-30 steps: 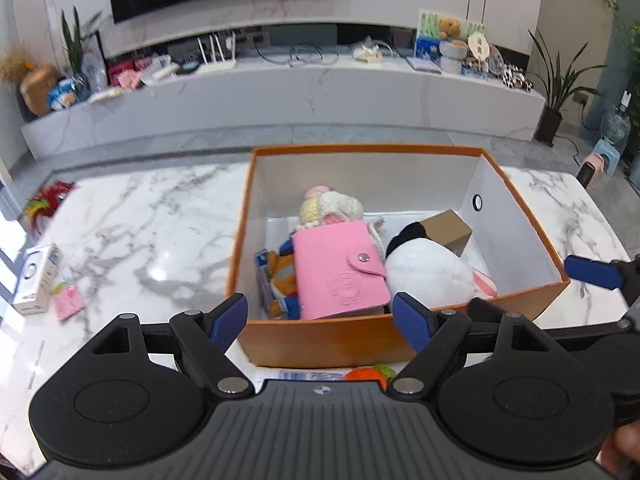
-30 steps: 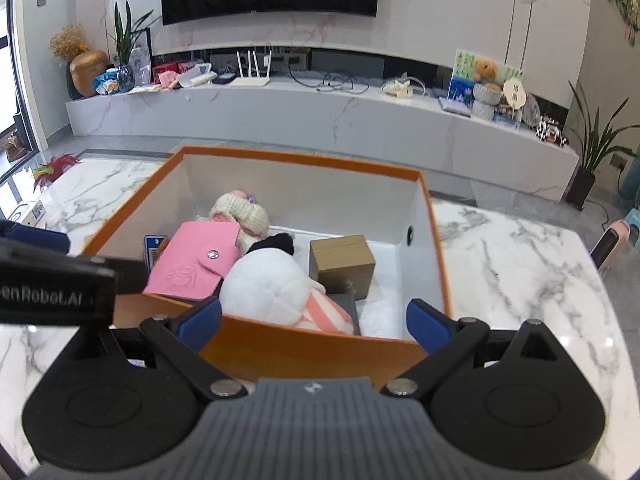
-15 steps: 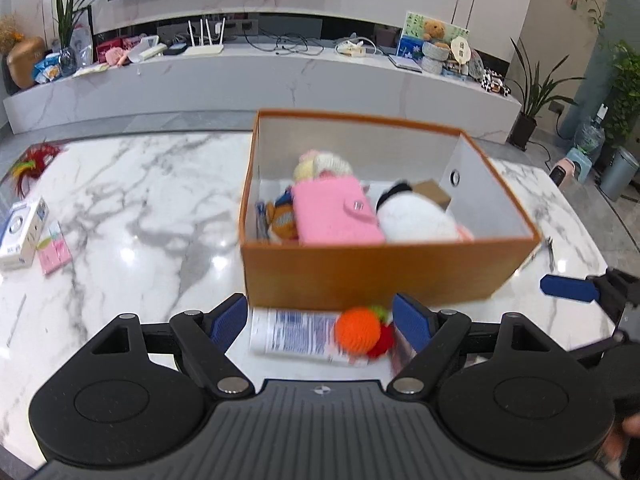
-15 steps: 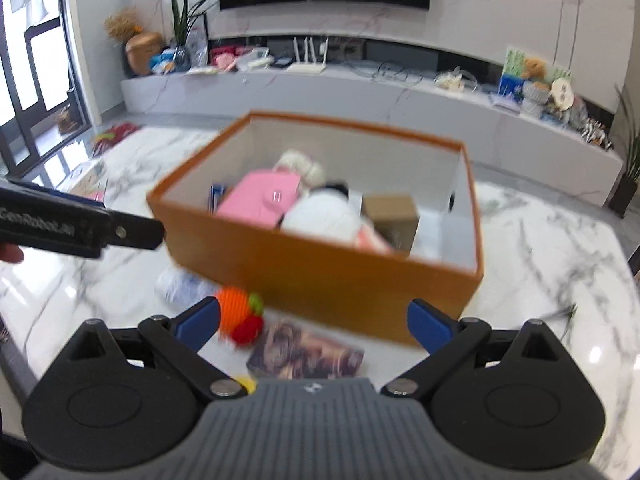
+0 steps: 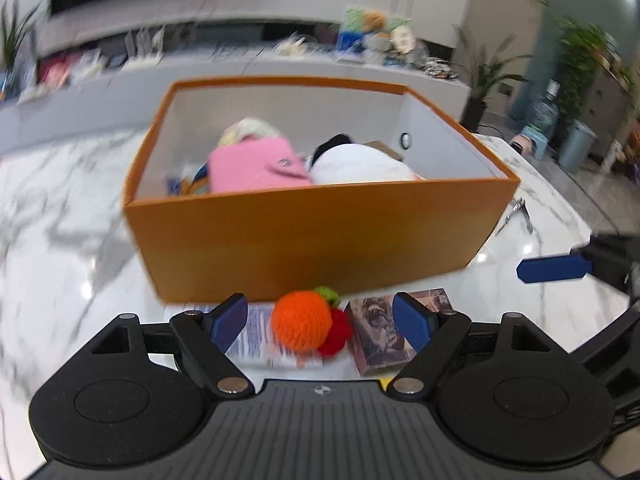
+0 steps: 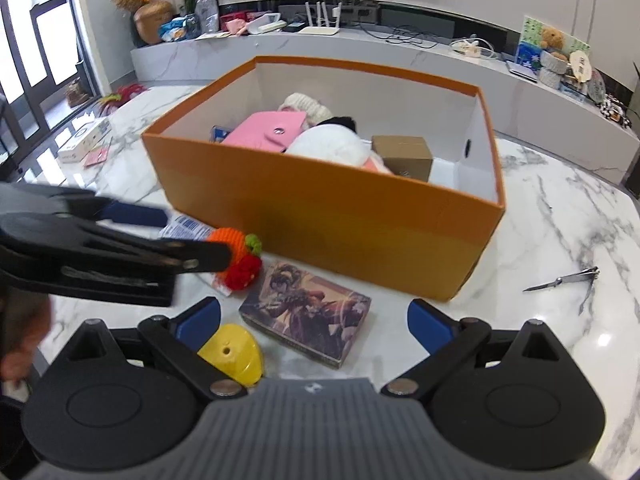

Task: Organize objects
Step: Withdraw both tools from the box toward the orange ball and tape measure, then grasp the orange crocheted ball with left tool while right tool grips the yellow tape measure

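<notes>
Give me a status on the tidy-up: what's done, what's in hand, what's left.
Done: the pink wallet, white plush and small cardboard box lie in the orange box.
In hand: nothing; the left gripper is open around the crocheted orange, the right gripper open.
Left: card box, yellow piece, nail clippers.

The orange box (image 6: 320, 208) fills the middle of the marble table (image 6: 560, 216), its tall front wall shutting off any low, straight reach from the near edge. Inside, a pink wallet (image 6: 268, 132), white plush (image 6: 332, 146) and brown carton (image 6: 404, 156) crowd the left and centre; only the right end shows bare floor. Between the box and the near edge, the knitted orange fruit (image 5: 302, 324), a printed card box (image 6: 306, 318), a yellow piece (image 6: 232, 352) and a flat packet (image 6: 182, 226) clutter the strip. Toward the right edge the marble lies open apart from nail clippers (image 6: 564, 280), well away from the box
</notes>
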Action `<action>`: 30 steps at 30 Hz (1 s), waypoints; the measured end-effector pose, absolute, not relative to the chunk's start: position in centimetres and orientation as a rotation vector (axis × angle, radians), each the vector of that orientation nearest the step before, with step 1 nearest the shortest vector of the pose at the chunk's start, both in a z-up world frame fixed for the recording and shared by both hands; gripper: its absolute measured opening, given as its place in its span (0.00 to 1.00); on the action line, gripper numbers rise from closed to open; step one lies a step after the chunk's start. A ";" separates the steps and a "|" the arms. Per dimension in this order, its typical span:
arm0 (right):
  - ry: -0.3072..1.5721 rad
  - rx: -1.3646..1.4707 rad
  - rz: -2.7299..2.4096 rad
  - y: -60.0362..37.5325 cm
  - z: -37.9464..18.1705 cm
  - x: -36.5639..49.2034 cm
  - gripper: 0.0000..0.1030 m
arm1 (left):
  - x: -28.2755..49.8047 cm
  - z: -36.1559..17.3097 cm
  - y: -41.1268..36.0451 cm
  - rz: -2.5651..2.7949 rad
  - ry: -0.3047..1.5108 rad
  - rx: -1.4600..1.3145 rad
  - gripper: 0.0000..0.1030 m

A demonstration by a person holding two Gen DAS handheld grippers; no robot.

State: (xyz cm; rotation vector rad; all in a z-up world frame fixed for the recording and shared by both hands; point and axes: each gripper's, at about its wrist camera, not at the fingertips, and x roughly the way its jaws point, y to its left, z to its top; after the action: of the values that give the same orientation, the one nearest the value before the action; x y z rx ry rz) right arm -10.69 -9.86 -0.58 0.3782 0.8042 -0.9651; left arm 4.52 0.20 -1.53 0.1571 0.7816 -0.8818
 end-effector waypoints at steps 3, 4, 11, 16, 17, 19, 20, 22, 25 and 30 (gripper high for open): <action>0.814 0.378 -0.958 -9.9 -0.9 -10.8 0.97 | 5.0 -2.6 -0.2 -0.881 0.807 0.131 0.91; 0.814 0.384 -0.956 -9.9 -1.0 -10.9 0.97 | 5.1 -2.8 -0.2 -0.883 0.814 0.116 0.91; 0.810 0.454 -0.877 -9.7 -2.4 -10.5 0.97 | 5.5 -4.0 -0.7 -0.882 0.827 0.083 0.92; 0.815 0.465 -0.820 -8.6 -4.2 -8.9 0.97 | 5.6 -4.7 -1.2 -0.885 0.852 0.094 0.91; 0.815 0.455 -0.810 -8.4 -4.5 -8.6 0.97 | 5.5 -4.8 -1.3 -0.886 0.854 0.094 0.90; 0.823 0.452 -0.798 -8.2 -5.0 -8.2 0.96 | 5.5 -5.0 -1.3 -0.891 0.858 0.094 0.89; 0.824 0.453 -0.793 -8.1 -5.2 -8.1 0.96 | 5.5 -5.0 -1.4 -0.893 0.854 0.096 0.89; 0.827 0.459 -0.786 -8.2 -5.7 -8.0 0.91 | 5.5 -5.0 -1.4 -0.895 0.852 0.097 0.88; 0.829 0.463 -0.776 -8.3 -6.2 -7.9 0.86 | 5.5 -5.0 -1.4 -0.896 0.851 0.091 0.88; 0.847 0.434 -0.763 -8.2 -7.0 -7.2 0.79 | 5.5 -5.0 -1.5 -0.909 0.856 0.090 0.77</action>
State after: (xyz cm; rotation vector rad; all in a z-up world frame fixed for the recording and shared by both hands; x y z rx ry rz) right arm -7.19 -8.25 -6.97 0.4342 0.8475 -0.7626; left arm 5.46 -1.52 -5.00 0.0902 0.8560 -0.9086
